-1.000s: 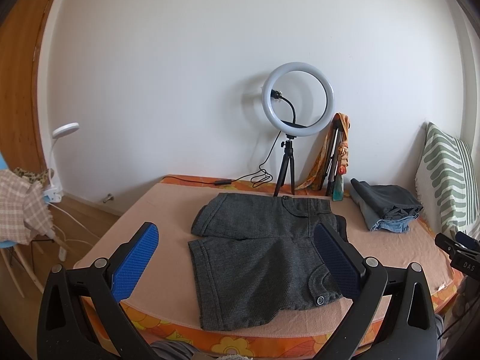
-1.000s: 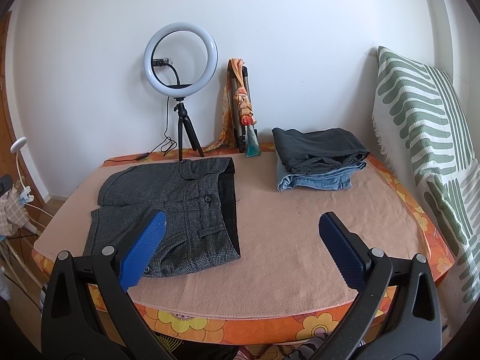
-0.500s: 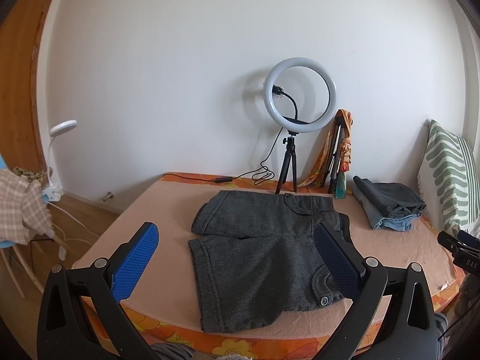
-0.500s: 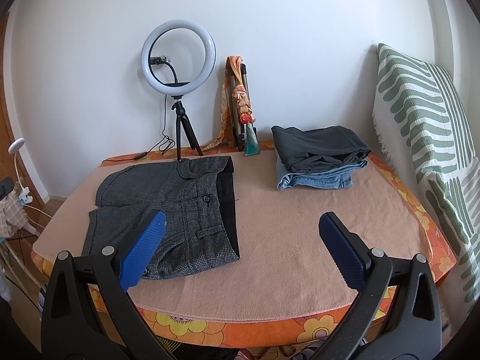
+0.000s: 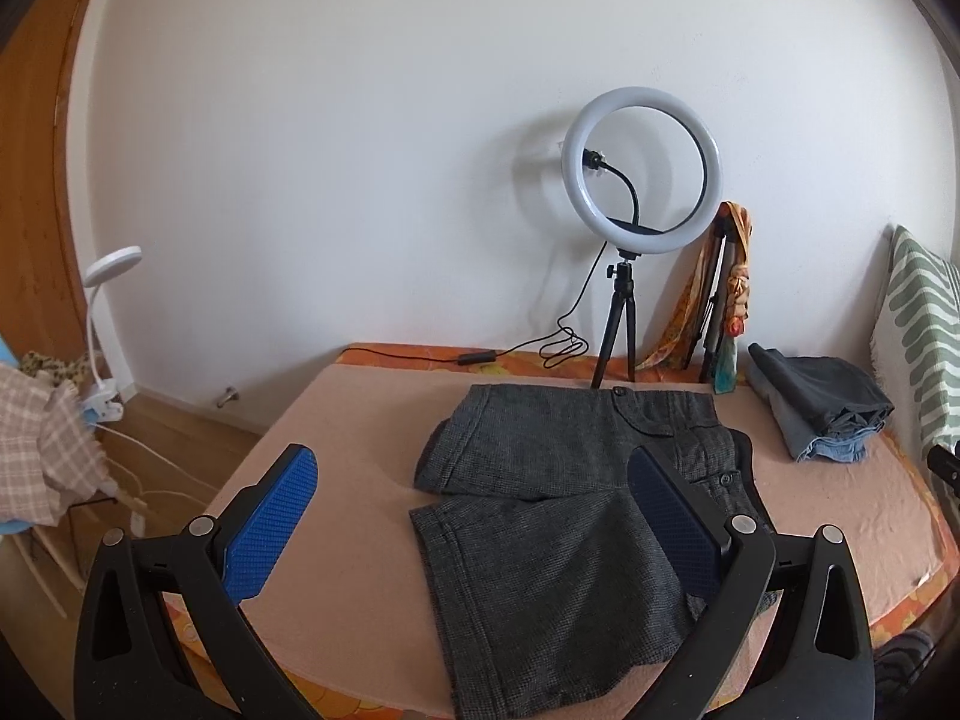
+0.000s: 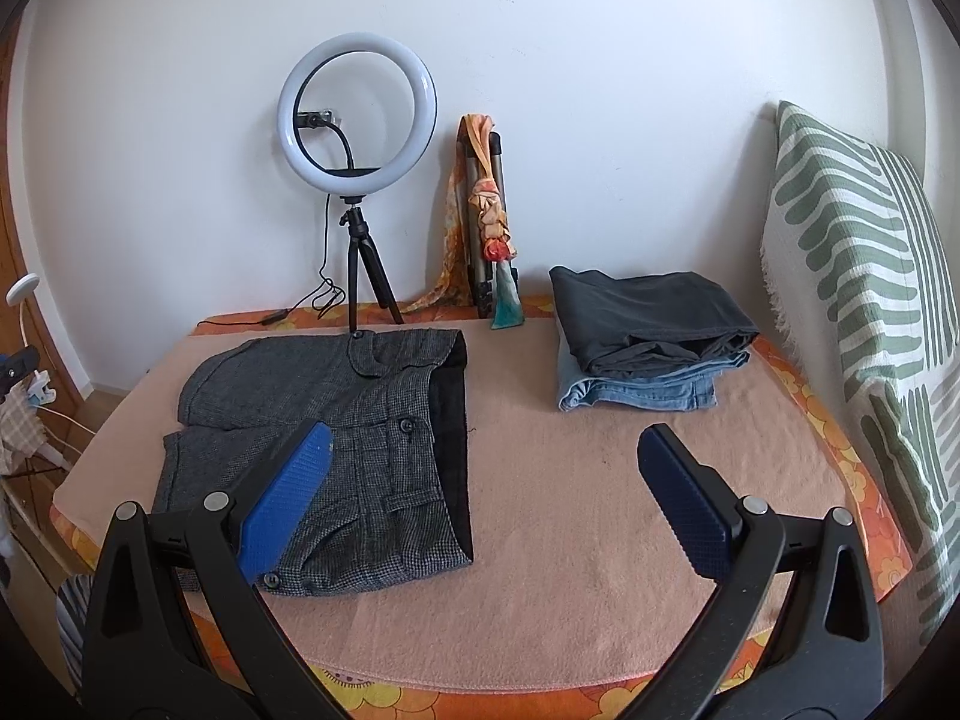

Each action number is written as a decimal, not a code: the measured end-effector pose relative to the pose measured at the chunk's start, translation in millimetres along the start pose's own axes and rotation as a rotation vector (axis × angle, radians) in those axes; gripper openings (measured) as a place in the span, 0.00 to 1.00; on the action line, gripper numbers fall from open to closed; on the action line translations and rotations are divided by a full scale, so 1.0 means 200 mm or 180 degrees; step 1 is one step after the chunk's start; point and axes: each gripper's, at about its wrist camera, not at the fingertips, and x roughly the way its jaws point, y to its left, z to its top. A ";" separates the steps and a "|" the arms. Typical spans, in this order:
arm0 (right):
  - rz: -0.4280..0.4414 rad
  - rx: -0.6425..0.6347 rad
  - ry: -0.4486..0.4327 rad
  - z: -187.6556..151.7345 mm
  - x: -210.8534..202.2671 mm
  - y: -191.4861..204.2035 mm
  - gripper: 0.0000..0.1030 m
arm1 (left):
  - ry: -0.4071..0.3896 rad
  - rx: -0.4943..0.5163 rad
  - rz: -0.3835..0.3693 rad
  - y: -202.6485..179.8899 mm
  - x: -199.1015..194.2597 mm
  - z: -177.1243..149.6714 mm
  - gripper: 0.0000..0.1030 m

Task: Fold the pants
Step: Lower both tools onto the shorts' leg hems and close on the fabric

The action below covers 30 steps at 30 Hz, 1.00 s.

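Dark grey checked shorts (image 5: 558,516) lie flat on the peach-covered bed (image 5: 360,444), waistband to the right, both legs pointing left. They also show in the right wrist view (image 6: 336,426). My left gripper (image 5: 471,480) is open and empty, held above the near leg of the shorts. My right gripper (image 6: 480,456) is open and empty, held above the bed just right of the waistband; its left finger (image 6: 288,498) overlaps the shorts in view.
A stack of folded pants (image 6: 648,336) sits at the back right. A ring light on a tripod (image 6: 357,192) and a scarf-wrapped folded tripod (image 6: 486,222) stand against the wall. A striped pillow (image 6: 870,312) leans at the right. A clip lamp (image 5: 102,312) stands left of the bed.
Both grippers have drifted slightly closer and lower toward the bed; the shorts appear a little nearer. Nothing was grasped and the shorts have not moved.
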 end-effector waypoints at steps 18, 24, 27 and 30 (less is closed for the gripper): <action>0.0358 -0.0236 0.0235 0.36 0.53 0.04 1.00 | 0.0890 -0.0489 -0.0492 0.35 0.85 0.16 0.99; 0.0598 -0.0317 0.0674 0.44 0.91 0.05 1.00 | 0.1169 -0.0409 -0.0573 0.32 1.19 0.20 0.99; 0.0713 -0.0323 0.0866 0.48 1.10 0.06 1.00 | 0.1325 -0.0369 -0.0623 0.30 1.36 0.21 0.99; 0.0718 -0.0419 0.0945 0.50 1.26 0.10 1.00 | 0.1470 -0.0426 -0.0651 0.31 1.53 0.21 0.99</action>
